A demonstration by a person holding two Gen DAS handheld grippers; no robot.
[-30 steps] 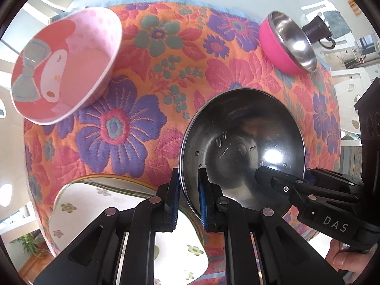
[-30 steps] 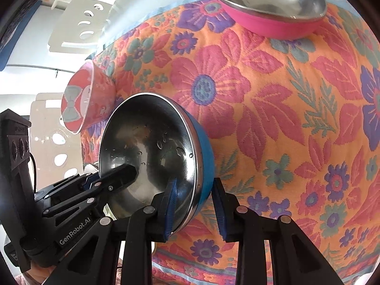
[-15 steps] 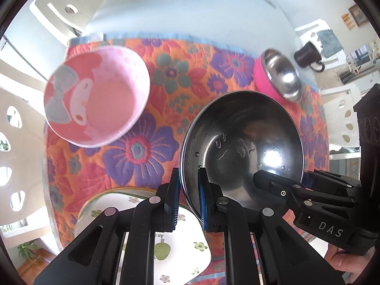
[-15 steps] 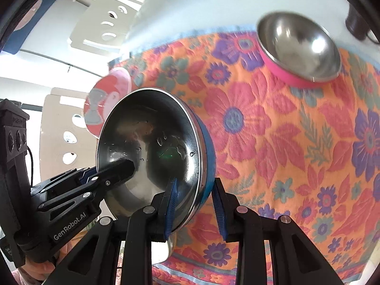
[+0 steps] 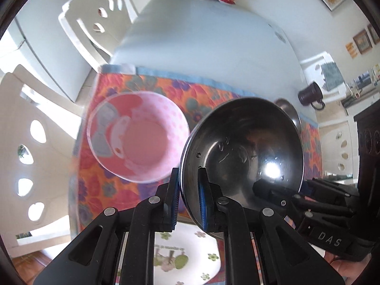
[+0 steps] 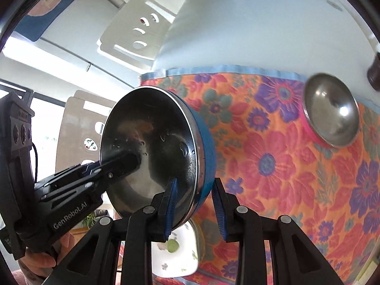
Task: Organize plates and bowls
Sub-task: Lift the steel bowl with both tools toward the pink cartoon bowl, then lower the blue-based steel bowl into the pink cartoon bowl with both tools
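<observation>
A steel bowl (image 5: 242, 152) with a blue outside (image 6: 206, 147) hangs tilted in the air above the flowered cloth, held from both sides. My left gripper (image 5: 188, 178) is shut on its rim, one pad inside and one outside. On the opposite rim my right gripper (image 6: 194, 190) is shut the same way, across the blue wall. Each gripper shows in the other's view, the right gripper (image 5: 261, 186) and the left gripper (image 6: 118, 163) reaching into the bowl. A pink cartoon bowl (image 5: 137, 137) sits on the cloth to the left.
A steel bowl with a pink outside (image 6: 332, 111) rests at the cloth's far right. Under the grippers lies a white flowered plate (image 5: 185, 256). A dark mug (image 5: 310, 95) stands on the pale table beyond the orange flowered cloth (image 6: 273, 154). White chairs (image 5: 95, 23) line the left side.
Both grippers have risen with the steel bowl between them and tipped upward, so the cloth, the pink bowl and the far steel bowl look smaller and lower. Both grips are unchanged.
</observation>
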